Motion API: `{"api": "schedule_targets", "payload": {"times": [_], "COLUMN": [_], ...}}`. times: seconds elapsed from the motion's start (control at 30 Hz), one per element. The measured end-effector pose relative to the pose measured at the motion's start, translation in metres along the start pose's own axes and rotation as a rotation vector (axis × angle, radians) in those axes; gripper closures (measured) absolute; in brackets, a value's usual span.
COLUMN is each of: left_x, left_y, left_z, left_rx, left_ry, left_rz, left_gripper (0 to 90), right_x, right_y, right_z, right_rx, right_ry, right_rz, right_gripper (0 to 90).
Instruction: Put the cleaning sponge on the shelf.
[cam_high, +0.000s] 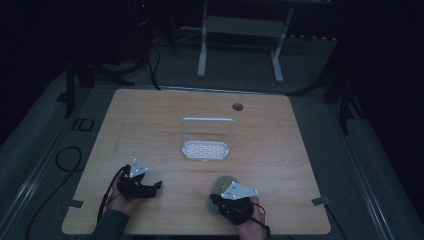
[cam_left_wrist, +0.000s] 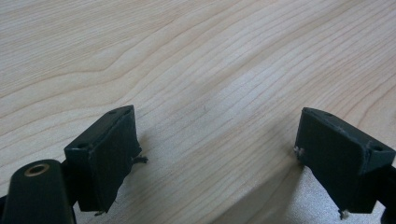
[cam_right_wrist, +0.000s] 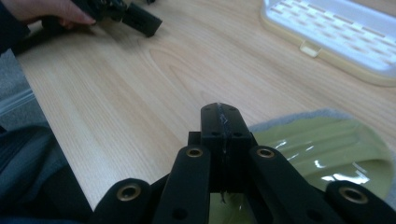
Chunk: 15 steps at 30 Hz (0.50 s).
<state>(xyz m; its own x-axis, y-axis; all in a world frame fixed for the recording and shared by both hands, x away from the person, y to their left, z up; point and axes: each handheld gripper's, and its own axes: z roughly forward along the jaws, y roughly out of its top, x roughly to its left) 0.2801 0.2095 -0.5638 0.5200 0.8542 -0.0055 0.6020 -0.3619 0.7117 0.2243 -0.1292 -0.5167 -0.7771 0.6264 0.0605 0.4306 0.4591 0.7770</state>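
A pale green plate (cam_high: 221, 183) lies flat near the table's front edge, right of the middle. My right gripper (cam_high: 215, 199) hovers over its near side, jaws pressed together, with nothing seen between them. In the right gripper view the shut jaws (cam_right_wrist: 220, 113) stand above the plate (cam_right_wrist: 322, 149), which spreads out to their right and beneath them. My left gripper (cam_high: 154, 187) rests low at the front left, jaws pointing right. In its own view the left gripper (cam_left_wrist: 217, 140) is wide open over bare wood. A white slotted rack (cam_high: 206, 150) with an upright wire frame stands mid-table.
The wooden table (cam_high: 150, 125) has a round cable hole (cam_high: 237, 106) at the back. Its edge and grey floor (cam_left_wrist: 303, 205) show beside my left jaws. The rack (cam_right_wrist: 336, 32) lies ahead-right of my right gripper, and a hand holding the left gripper (cam_right_wrist: 140, 21) ahead-left. A white frame stands on the floor beyond.
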Motion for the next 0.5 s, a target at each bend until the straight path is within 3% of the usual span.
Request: {"api": "schedule_targets", "payload": {"times": [0.5], "left_x": [0.000], "left_y": [0.000], "left_z": [0.000], "left_rx": [0.000], "left_ry": [0.000], "left_rz": [0.000], "left_gripper": [13.4], "right_x": [-0.011], "right_y": [-0.021], "right_z": [-0.019], "right_rx": [0.049], "right_ry": [-0.044], "right_rz": [0.014], "right_gripper": [89.2]}}
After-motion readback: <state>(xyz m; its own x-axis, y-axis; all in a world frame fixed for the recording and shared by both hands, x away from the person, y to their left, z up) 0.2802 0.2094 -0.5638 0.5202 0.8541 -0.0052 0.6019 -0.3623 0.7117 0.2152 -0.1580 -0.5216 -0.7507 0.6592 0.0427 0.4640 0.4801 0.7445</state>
